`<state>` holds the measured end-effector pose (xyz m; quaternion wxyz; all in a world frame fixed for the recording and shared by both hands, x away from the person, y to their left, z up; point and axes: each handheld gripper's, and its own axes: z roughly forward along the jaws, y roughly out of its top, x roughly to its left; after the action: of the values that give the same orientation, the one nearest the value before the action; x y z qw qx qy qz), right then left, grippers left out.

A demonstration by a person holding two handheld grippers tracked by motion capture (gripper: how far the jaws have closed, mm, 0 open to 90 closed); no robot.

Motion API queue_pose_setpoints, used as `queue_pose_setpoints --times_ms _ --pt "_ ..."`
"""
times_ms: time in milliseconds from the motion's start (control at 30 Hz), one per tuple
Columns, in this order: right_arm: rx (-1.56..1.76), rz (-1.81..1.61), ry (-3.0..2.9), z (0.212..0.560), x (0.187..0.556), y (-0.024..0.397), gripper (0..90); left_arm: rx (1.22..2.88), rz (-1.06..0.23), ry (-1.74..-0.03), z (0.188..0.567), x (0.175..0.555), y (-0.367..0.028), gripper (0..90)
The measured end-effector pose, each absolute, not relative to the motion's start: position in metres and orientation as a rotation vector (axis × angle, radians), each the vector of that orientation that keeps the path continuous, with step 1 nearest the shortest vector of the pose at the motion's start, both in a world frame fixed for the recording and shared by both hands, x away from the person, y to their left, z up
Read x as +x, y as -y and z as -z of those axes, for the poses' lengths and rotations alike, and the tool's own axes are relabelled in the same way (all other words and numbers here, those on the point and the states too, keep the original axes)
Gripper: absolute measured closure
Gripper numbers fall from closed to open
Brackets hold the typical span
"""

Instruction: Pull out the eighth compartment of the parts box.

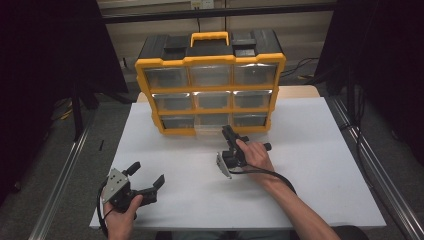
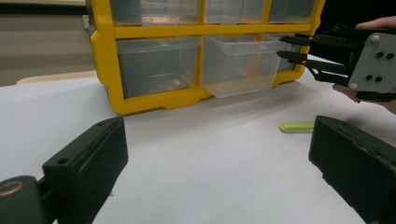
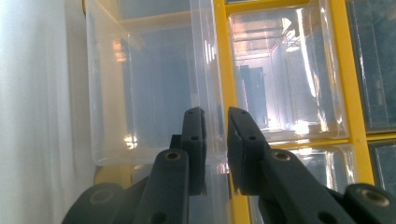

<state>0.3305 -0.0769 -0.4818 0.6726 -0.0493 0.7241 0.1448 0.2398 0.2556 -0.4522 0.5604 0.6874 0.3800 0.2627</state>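
A yellow and black organizer [image 1: 210,90] with clear drawers stands at the back of the white table [image 1: 310,170]. Its bottom middle drawer [image 1: 211,131] is pulled part way out. My right gripper [image 1: 227,132] is shut on that drawer's clear front lip, which runs between the jaws in the right gripper view [image 3: 215,119]; the drawer [image 3: 140,93] looks empty. The left gripper view shows the same drawer [image 2: 238,65] with the right gripper [image 2: 281,47] at its right corner. My left gripper [image 1: 147,174] rests near the front left edge, open and holding nothing [image 2: 219,135].
A small flat light-green piece [image 2: 297,127] lies on the table below the right hand. The other drawers of the organizer are pushed in. Dark curtains and metal rails flank the table on both sides.
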Motion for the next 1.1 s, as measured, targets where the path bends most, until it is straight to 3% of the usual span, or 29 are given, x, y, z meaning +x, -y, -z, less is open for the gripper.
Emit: queue_pose_setpoints --times_ms 1100 --pt "-0.119 -0.350 -1.632 0.482 0.314 0.080 77.9 1.623 -0.627 -0.898 0.452 0.239 -0.257 4.8"
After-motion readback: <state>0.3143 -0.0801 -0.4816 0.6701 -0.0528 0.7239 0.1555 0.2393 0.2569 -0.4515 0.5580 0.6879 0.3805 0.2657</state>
